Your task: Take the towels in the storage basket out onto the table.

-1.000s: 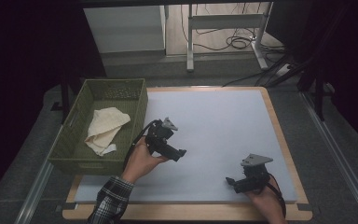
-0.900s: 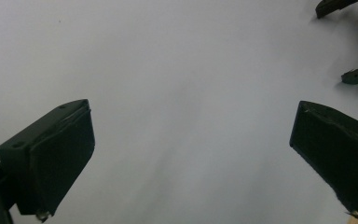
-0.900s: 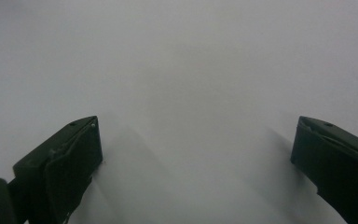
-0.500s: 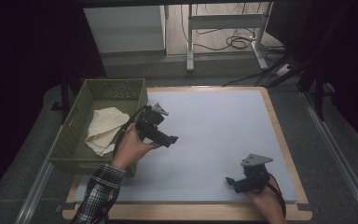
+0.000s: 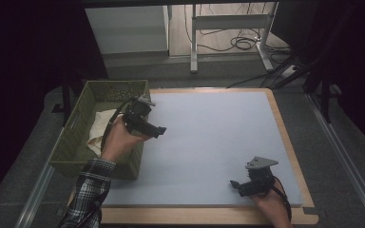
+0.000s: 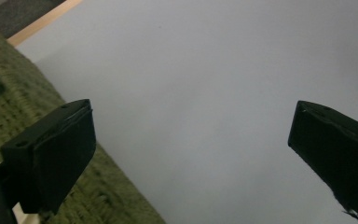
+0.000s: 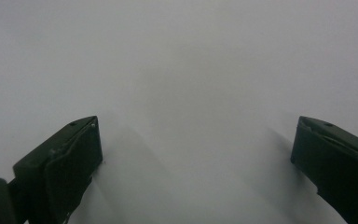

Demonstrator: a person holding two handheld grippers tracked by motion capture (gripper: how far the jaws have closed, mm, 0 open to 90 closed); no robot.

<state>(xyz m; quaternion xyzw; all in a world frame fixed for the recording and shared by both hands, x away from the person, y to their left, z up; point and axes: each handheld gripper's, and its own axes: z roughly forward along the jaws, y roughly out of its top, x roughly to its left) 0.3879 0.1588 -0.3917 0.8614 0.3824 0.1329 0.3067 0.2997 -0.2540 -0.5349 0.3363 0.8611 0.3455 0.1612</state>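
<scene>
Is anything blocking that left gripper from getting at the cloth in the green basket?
Nothing visible does. The left gripper hovers at the basket's right rim, jaws open and empty; the cloth lies uncovered inside, partly hidden by the hand.

Plaid sleeve (image 5: 86, 197), black tongs (image 5: 161, 129), grey three-cornered plate (image 5: 261, 163)

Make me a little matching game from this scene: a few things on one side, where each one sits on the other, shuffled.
Things:
1. cream cloth
2. green basket
3. left gripper
4. right gripper

Places:
A. near the mat's front right corner
B. at the left edge of the table
C. over the basket's right rim
D. inside the basket

Pairs: 1-D, 2-B, 3-C, 4-A
</scene>
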